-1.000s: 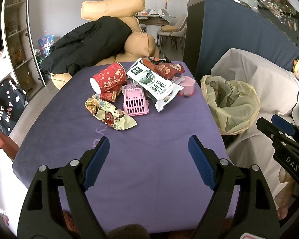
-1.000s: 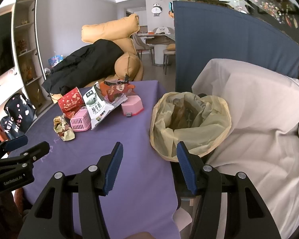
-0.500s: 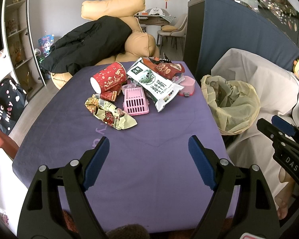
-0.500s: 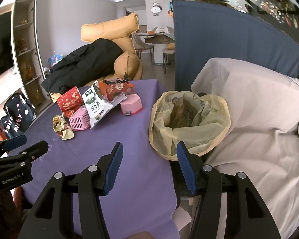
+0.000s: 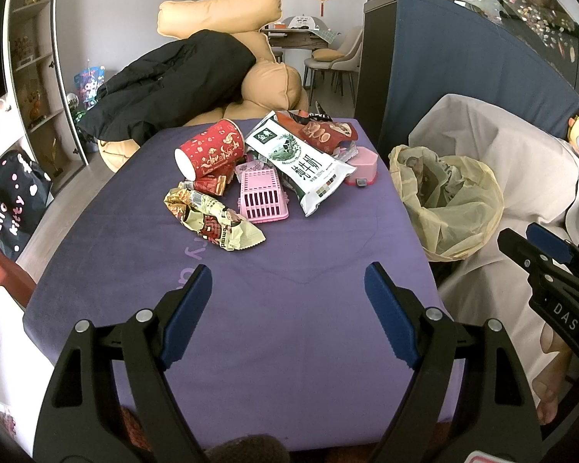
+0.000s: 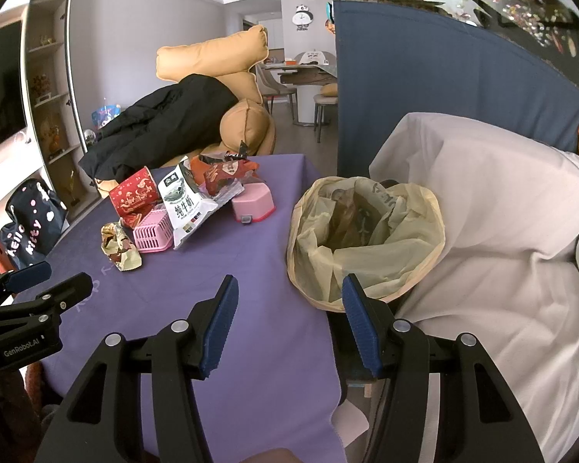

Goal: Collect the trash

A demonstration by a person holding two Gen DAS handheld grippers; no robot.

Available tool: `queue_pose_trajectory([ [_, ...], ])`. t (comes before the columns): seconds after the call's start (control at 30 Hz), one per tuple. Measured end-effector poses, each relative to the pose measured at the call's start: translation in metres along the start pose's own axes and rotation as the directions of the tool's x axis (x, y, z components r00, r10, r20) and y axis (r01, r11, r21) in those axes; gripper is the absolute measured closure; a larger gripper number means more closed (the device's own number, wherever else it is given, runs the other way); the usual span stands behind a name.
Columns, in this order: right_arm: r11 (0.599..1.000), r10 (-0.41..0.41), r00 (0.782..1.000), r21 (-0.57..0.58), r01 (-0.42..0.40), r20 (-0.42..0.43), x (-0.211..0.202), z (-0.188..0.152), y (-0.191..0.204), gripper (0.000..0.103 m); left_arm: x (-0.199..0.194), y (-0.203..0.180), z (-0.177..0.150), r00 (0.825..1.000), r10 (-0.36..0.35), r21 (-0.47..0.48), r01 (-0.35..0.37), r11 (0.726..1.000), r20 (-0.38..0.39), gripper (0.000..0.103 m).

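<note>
A pile of trash lies at the far end of the purple table (image 5: 289,289): a red paper cup (image 5: 210,153) on its side, a white milk pouch (image 5: 303,164), a red snack bag (image 5: 322,131) and a crumpled wrapper (image 5: 212,220). A bin lined with a yellow bag (image 5: 449,204) stands off the table's right edge, also in the right wrist view (image 6: 366,239). My left gripper (image 5: 287,289) is open and empty over the near table. My right gripper (image 6: 287,301) is open and empty, near the bin's rim.
A pink basket (image 5: 262,193) and a pink box (image 5: 363,166) sit among the trash. A blue partition (image 5: 463,65) stands behind the bin, a grey draped cloth (image 6: 482,231) to its right. Tan cushions with a black coat (image 5: 166,77) lie beyond the table.
The right gripper's view has shifted slightly, with the bin a little closer to centre. The left gripper has not visibly moved.
</note>
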State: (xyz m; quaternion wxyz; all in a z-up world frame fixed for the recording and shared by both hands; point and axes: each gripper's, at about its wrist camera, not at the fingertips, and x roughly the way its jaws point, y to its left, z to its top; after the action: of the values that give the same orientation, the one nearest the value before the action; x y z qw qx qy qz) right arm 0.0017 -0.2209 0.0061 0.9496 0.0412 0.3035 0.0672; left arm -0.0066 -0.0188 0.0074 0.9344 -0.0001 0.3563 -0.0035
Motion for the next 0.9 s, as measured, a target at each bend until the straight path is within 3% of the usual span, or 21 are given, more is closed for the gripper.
queue_pose_trajectory([
  [0.4, 1.000, -0.021, 1.000, -0.009, 0.020, -0.013, 0.009, 0.003, -0.007, 0.050, 0.015, 0.018, 0.004, 0.999, -0.019, -0.069, 0.015, 0.997, -0.046, 0.026],
  [0.63, 1.000, -0.016, 0.999, -0.020, 0.015, -0.037, 0.030, 0.012, -0.005, 0.050, 0.052, 0.068, 0.006, 0.994, -0.036, -0.186, 0.017, 0.982, -0.098, 0.026],
  [0.77, 0.999, -0.013, 0.998, -0.051, 0.011, -0.054, 0.049, 0.023, 0.000, 0.050, 0.076, 0.106, 0.008, 0.995, -0.059, -0.251, 0.037, 0.967, -0.079, 0.026],
  [0.9, 0.997, 0.040, 0.998, -0.063, -0.044, -0.055, 0.069, 0.037, 0.009, 0.050, 0.097, 0.135, 0.013, 0.994, -0.082, -0.289, 0.057, 0.956, -0.075, 0.026],
])
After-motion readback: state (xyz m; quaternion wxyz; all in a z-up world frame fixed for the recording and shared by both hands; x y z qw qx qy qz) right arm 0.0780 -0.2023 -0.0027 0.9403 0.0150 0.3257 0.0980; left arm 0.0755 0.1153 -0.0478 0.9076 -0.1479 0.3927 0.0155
